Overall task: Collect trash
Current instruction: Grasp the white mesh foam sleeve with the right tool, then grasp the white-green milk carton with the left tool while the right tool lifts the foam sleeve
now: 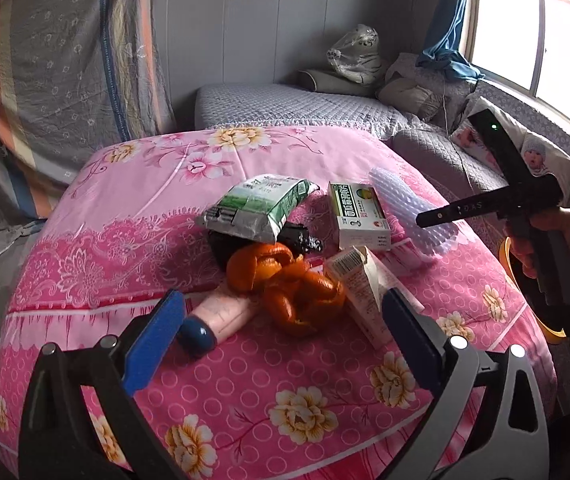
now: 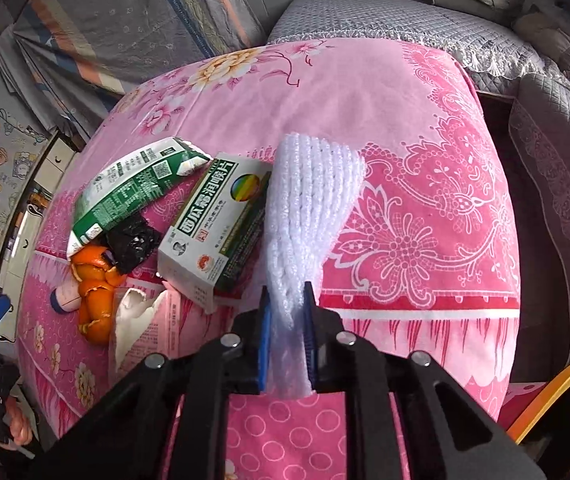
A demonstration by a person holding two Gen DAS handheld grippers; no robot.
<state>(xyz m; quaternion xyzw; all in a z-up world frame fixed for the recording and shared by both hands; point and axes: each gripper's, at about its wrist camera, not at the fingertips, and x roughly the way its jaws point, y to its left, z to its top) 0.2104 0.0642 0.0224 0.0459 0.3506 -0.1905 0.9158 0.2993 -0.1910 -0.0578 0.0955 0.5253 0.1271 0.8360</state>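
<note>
White foam net sleeve point(image 2: 309, 216) lies on the pink floral cloth point(image 2: 425, 128), long axis running away from the right tool point(image 2: 287, 336), which pinches its near end, beside the medicine box point(image 2: 213, 228), while the left tool point(image 1: 281, 320) hangs spread above orange peel point(image 1: 285, 284).

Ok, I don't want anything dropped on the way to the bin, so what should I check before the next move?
1. Right gripper shut on the white foam net: ok, both pads press its near end.
2. Net free of the green and white box: cannot tell, their edges meet in the right wrist view.
3. Yellow-rimmed bin within sight: ok, at lower right.
4. Left gripper open and empty: ok.
5. Left gripper lined up on the orange peel: ok, the peel lies between its fingers, ahead of them.
</note>
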